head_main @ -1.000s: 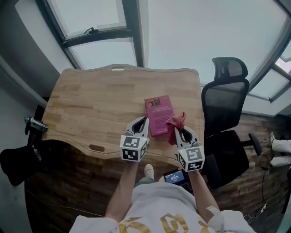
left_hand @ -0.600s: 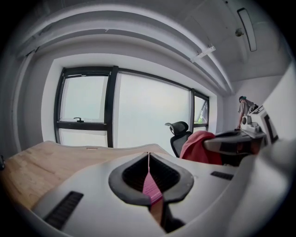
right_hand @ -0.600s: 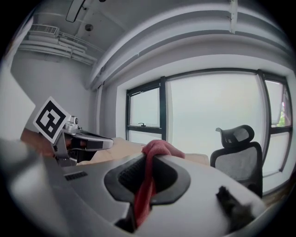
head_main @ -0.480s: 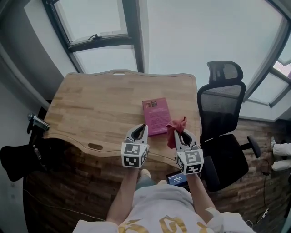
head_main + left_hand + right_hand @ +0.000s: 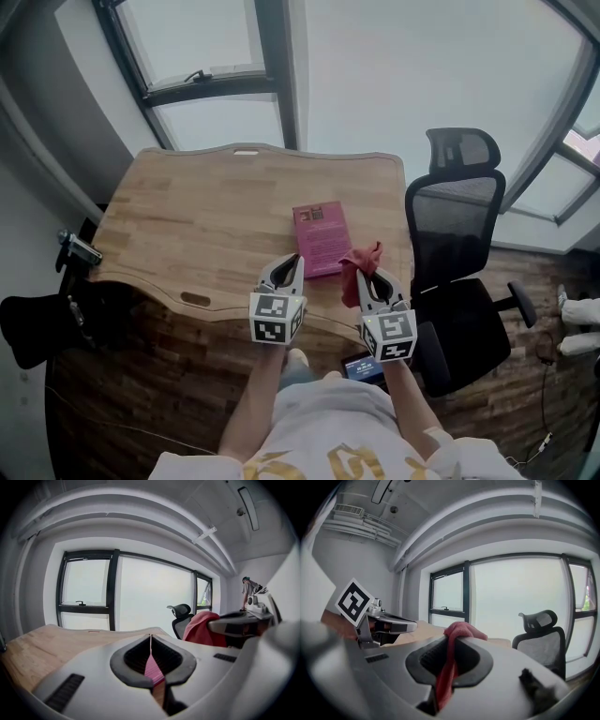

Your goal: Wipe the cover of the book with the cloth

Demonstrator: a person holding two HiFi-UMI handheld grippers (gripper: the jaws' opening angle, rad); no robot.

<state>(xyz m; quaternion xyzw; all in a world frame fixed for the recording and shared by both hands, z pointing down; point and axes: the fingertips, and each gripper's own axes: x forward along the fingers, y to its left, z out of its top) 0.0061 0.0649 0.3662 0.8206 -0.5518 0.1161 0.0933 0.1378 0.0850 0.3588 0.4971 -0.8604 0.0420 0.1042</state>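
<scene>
The magenta rectangular book (image 5: pixel 322 239) is lying flat on the light wooden bench (image 5: pixel 187 220), just right of the middle of the head view. Its long axis is running from the lower middle of the frame up toward the windows, leaning slightly to the left. Its near short end is sitting between the tips of the two grippers.

The right gripper (image 5: pixel 367 275) is pinching the crumpled red cloth (image 5: pixel 362 260). In the right gripper view the fabric is passing between the jaws and bunching over their tips. In the head view the cloth is hanging beside the book's lower right corner, touching or just overlapping that edge; which of the two is hard to tell.

The left gripper (image 5: pixel 292 262) is hovering at the book's lower left, with its jaws drawn together on nothing. The pink sliver in the slit in its own view is the book lying beyond.

The cloth-holding gripper is the nearer one to the cover. From its jaws, the cover is lying up and to the left in the frame, so a wipe would likely be starting with a short shift that way, then strokes along the long axis.
</scene>
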